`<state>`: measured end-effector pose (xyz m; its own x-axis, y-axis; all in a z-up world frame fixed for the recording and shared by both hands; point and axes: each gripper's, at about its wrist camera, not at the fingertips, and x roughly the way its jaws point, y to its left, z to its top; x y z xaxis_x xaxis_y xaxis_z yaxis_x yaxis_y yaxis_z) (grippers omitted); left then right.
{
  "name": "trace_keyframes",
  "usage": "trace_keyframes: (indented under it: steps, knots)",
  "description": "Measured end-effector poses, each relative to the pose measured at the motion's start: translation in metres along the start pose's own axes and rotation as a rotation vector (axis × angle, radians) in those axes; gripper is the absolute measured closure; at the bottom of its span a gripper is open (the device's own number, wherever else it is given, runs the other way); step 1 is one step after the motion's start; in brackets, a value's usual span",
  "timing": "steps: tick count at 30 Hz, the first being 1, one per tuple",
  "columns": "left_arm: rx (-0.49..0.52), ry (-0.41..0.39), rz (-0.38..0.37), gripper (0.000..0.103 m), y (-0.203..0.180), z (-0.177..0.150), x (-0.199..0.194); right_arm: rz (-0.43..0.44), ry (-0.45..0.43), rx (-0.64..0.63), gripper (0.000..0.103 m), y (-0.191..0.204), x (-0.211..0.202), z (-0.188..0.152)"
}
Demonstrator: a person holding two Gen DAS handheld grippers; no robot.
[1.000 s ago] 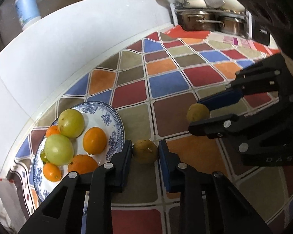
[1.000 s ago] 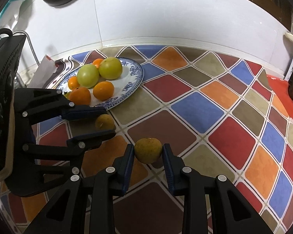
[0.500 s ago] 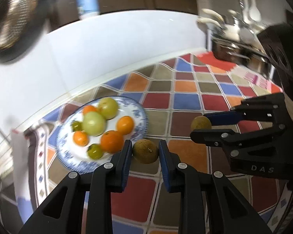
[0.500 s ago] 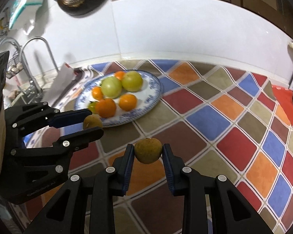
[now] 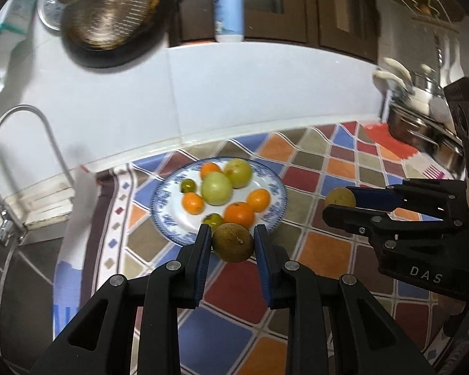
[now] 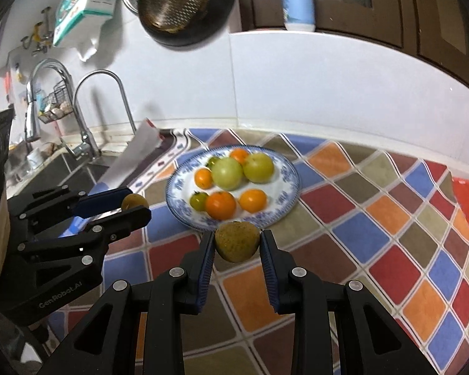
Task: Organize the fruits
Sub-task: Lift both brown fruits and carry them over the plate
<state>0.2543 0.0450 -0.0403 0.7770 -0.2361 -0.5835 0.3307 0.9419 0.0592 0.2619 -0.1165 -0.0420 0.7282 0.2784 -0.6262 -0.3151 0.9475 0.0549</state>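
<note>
My left gripper (image 5: pixel 233 243) is shut on a brownish-green round fruit (image 5: pixel 233 242), held in the air just in front of the blue-and-white plate (image 5: pixel 272 184). My right gripper (image 6: pixel 237 245) is shut on a second brownish-green fruit (image 6: pixel 237 240), also lifted, near the plate's (image 6: pixel 292 184) front rim. Each gripper shows in the other's view: the right gripper (image 5: pixel 339 201) with its fruit (image 5: pixel 339 197), the left gripper (image 6: pixel 134 204) with its fruit (image 6: pixel 133 201). On the plate lie two pale green fruits (image 6: pixel 226 173), several oranges (image 6: pixel 221 204) and small green ones.
A chequered coloured cloth (image 6: pixel 359 218) covers the counter. To the left are a sink with a curved tap (image 6: pixel 103 93) and a white paper packet (image 6: pixel 134 156). Steel pots (image 5: pixel 422 118) stand at the right. A white backsplash wall (image 5: pixel 265 93) carries a bottle (image 5: pixel 229 15).
Both grippers have risen off the cloth with their fruits. The left one rolled and swung, so the plate now sits straight ahead of it.
</note>
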Motion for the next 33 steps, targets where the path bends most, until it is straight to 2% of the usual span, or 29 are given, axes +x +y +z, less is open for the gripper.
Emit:
trace_keyframes:
  steps: [8, 17, 33]
  knots:
    - [0.004, -0.038, 0.062, 0.075, 0.016, 0.012, 0.001, 0.025, -0.044, -0.03, 0.073, 0.007, 0.011, 0.02]
    - [-0.011, -0.044, 0.093, 0.075, 0.032, 0.027, 0.026, 0.024, -0.06, -0.04, 0.073, 0.001, 0.041, 0.045]
    - [-0.04, 0.041, 0.063, 0.075, 0.052, 0.029, 0.094, 0.037, 0.006, -0.029, 0.073, -0.014, 0.11, 0.058]
